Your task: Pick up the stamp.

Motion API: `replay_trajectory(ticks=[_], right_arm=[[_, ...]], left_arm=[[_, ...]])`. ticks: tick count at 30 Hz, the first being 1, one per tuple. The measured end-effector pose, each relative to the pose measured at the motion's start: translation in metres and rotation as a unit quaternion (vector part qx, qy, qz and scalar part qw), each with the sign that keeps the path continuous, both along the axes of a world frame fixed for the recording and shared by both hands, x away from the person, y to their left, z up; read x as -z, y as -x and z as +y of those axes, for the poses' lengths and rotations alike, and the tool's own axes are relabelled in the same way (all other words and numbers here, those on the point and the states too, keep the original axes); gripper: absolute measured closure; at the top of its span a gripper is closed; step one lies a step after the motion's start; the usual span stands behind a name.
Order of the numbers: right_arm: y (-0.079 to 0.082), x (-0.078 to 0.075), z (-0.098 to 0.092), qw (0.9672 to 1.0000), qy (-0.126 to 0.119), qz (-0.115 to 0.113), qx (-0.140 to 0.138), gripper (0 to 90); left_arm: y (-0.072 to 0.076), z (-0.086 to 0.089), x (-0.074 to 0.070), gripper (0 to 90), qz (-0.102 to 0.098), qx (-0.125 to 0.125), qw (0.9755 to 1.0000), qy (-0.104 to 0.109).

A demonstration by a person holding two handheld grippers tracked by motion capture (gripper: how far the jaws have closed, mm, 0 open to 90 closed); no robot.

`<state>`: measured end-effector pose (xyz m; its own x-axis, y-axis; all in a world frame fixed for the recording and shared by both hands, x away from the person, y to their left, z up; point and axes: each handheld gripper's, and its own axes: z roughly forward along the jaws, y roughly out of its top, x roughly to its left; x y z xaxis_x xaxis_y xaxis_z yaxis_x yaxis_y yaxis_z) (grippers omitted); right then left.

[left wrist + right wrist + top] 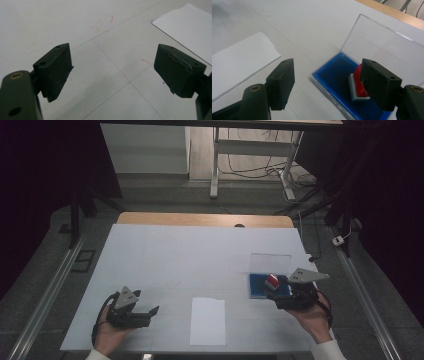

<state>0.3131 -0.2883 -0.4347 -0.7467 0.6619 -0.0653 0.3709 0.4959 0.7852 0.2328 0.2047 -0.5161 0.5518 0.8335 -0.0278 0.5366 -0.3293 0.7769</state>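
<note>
Nearest the person, the left gripper (150,312) rests low over the white table cover (165,255) at the front left, held in the left hand (107,332); its jaws stand wide apart with nothing between them, and the left gripper view shows bare cover under them, crossed by thin seams and a few faint red marks (106,23). Just right of it, at the front centre of the table, lies a white sheet of paper (207,321), flat and lengthwise toward the person, well apart from both grippers. To the right, the right hand (314,317) holds the right gripper (272,287) over the near part of a blue ink pad (256,287). Its jaws are spread wide and press on nothing; in the right gripper view one jaw is over the bare cover beside the pad, while the other is in front of a stamp with a red top (358,75) and a pale base, which stands in the blue tray (334,72) toward its right end. Whether that jaw touches the stamp cannot be told. The pad's clear lid (377,47) stands open and upright along the far edge of the tray. Beyond the cover, a strip of the wooden table edge (205,219) shows, and past it the floor with table legs and loose cables (260,170).
</note>
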Motion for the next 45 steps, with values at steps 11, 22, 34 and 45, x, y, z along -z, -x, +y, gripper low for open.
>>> replay_trajectory(ticks=[11, 22, 34, 45], right_arm=[[-0.032, -0.006, -0.004, 0.9988, 0.034, 0.032, 0.016, 27.7], [-0.053, 0.006, -0.010, 0.9975, 0.047, 0.045, 0.029, 31.5], [-0.064, 0.025, -0.011, 0.9952, 0.062, 0.070, 0.026, 46.6], [-0.065, 0.025, -0.011, 0.9941, 0.069, 0.081, 0.024, 63.9]], left_arm=[[-0.001, 0.000, 0.001, 15.2, 0.001, 0.000, 1.0000, -0.001], [0.000, 0.002, 0.001, 15.4, 0.001, -0.001, 1.0000, 0.000], [-0.001, 0.001, 0.002, 15.4, 0.003, 0.002, 1.0000, -0.003], [-0.001, 0.002, 0.002, 15.4, 0.004, 0.003, 1.0000, -0.003]])
